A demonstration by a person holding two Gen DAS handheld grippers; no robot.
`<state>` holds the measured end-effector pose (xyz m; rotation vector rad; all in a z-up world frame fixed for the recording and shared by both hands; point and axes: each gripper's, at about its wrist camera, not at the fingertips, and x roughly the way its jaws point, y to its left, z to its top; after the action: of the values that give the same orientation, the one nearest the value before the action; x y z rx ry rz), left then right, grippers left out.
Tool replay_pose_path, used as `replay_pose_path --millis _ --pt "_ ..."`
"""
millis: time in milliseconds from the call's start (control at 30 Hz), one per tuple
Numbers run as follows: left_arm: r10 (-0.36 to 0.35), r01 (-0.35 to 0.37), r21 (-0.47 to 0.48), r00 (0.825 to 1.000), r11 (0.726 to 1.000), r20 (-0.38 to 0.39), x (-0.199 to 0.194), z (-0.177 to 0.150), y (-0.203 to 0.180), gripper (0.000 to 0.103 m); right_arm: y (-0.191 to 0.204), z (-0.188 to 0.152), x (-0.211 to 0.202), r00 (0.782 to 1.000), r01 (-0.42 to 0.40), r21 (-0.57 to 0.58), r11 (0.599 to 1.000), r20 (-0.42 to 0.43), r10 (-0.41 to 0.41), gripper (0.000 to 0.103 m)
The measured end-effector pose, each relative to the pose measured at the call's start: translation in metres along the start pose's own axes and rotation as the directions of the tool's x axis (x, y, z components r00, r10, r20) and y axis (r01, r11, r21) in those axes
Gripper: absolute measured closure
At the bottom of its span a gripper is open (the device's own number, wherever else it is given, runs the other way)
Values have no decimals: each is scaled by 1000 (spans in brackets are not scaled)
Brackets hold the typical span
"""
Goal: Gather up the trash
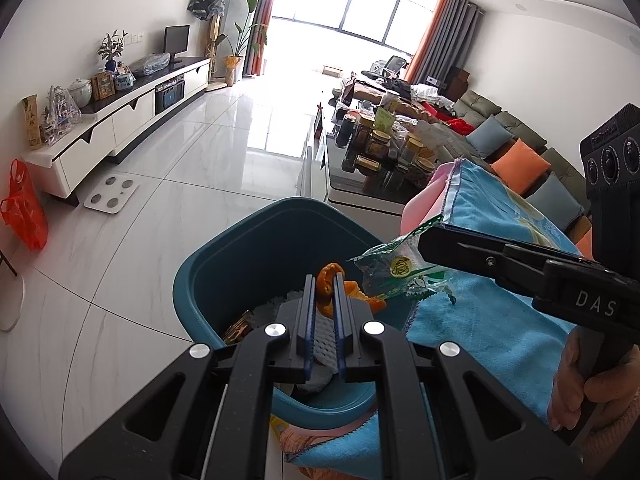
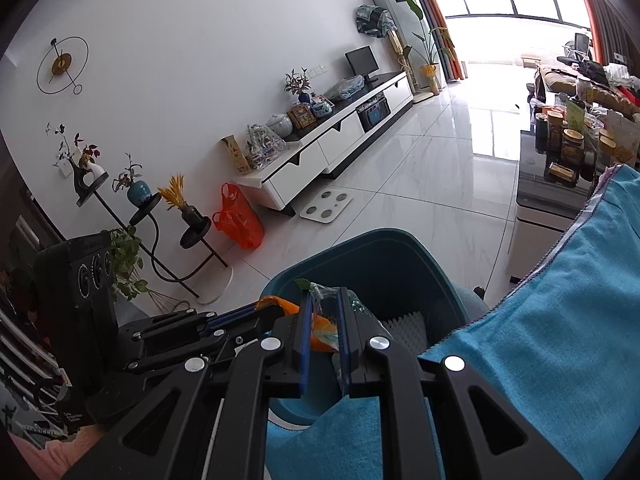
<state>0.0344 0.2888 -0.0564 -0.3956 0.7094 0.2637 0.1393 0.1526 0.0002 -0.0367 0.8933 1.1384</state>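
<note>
The blue towel (image 1: 492,320) covers the surface beside the bin and hangs right at its rim, bunched below it too; a piece released short would land on cloth rather than inside, and a loose fold could be dragged along by a claw sweeping back. The teal trash bin (image 1: 224,252) stands on the tiled floor with its mouth open under both claws, already holding white foam and other scraps; its opening is broad, yet both claws crowd the same near edge, so they could knock together or nudge the bin.

The left claw (image 1: 323,280) is clenched on a piece of orange peel (image 1: 326,286) above the bin's inside; the peel looks curled and springy, so it may cling to the pads or flick off sideways on release. The right claw (image 2: 323,300) is clenched on a clear plastic wrapper (image 2: 320,292) with green print, held over the bin's near edge, just beside the peel; the wrapper is light and stiff, so it is likely to drift or catch on the rim, or stick to the pads by static; its tail also lies close to the left claw and could snag there.
</note>
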Motion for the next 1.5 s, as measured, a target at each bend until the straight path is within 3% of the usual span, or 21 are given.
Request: replay_pose_path --millis 933,1233,1300,1433,1500 --pt "73 -73 -3 997 997 -41 43 0 1 94 -10 9 34 997 18 66 998 -74 -13 90" --pt "72 -73 -16 996 997 -56 56 -3 -1 68 -16 6 27 998 23 101 995 -66 -17 81" --pt "67 -68 -20 997 998 -49 54 -4 -3 66 -17 4 22 998 17 102 995 -58 -11 81" --pt "52 -52 -3 999 999 -5 36 -6 -5 51 -13 -2 0 1000 17 88 996 -15 -16 78" --pt "35 -35 11 999 999 26 22 -7 -8 45 -13 -6 -16 999 26 73 997 17 -28 71"
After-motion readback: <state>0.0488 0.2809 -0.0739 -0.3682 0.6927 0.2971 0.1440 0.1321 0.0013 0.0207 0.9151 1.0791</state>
